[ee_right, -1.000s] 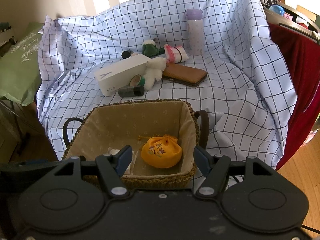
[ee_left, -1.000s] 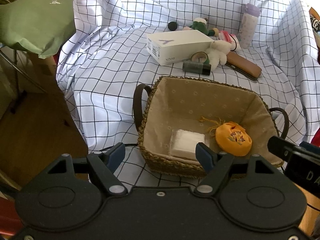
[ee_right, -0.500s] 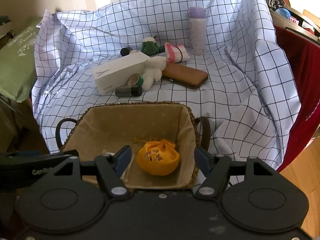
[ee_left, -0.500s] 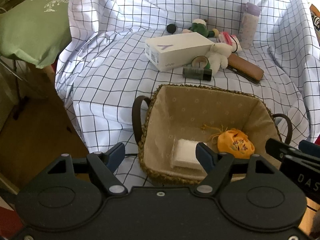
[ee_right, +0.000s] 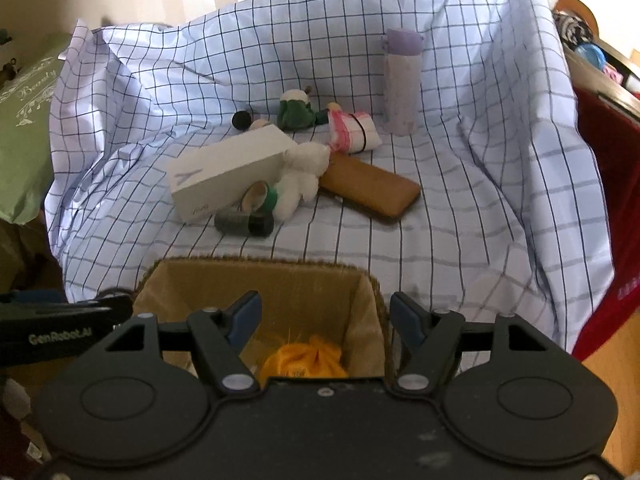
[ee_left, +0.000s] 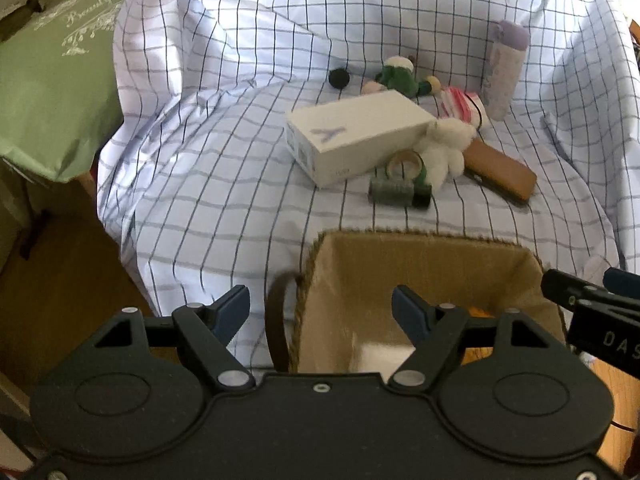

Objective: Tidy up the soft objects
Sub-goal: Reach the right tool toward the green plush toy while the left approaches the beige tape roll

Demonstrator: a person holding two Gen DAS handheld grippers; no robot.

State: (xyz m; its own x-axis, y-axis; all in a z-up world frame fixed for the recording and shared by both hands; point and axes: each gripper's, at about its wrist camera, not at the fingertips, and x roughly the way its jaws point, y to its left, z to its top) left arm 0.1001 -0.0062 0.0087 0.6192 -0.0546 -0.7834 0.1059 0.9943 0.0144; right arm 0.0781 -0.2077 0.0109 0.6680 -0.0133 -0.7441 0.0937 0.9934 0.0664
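A woven basket (ee_left: 420, 256) (ee_right: 260, 280) with a beige lining stands at the near edge of the checked cloth. In it lie an orange pouch (ee_right: 304, 360) and a white folded pad (ee_left: 384, 356). On the cloth behind are a white plush toy (ee_left: 444, 148) (ee_right: 300, 176), a green plush toy (ee_left: 396, 76) (ee_right: 296, 112) and a pink-striped roll (ee_left: 460, 104) (ee_right: 352, 132). My left gripper (ee_left: 320, 312) is open and empty over the basket's left rim. My right gripper (ee_right: 324, 316) is open and empty over the basket.
A white box (ee_left: 356, 136) (ee_right: 228, 172), a tape roll (ee_right: 260, 200), a dark cylinder (ee_right: 244, 224), a brown case (ee_right: 368, 188), a black ball (ee_right: 242, 120) and a purple bottle (ee_right: 400, 80) sit on the cloth. A green cushion (ee_left: 52, 80) lies left. Red fabric (ee_right: 608, 200) hangs right.
Both grippers have pulled back and tilted up. The basket has slid lower in both views, and the pouch and pad are now partly hidden behind the gripper bodies.
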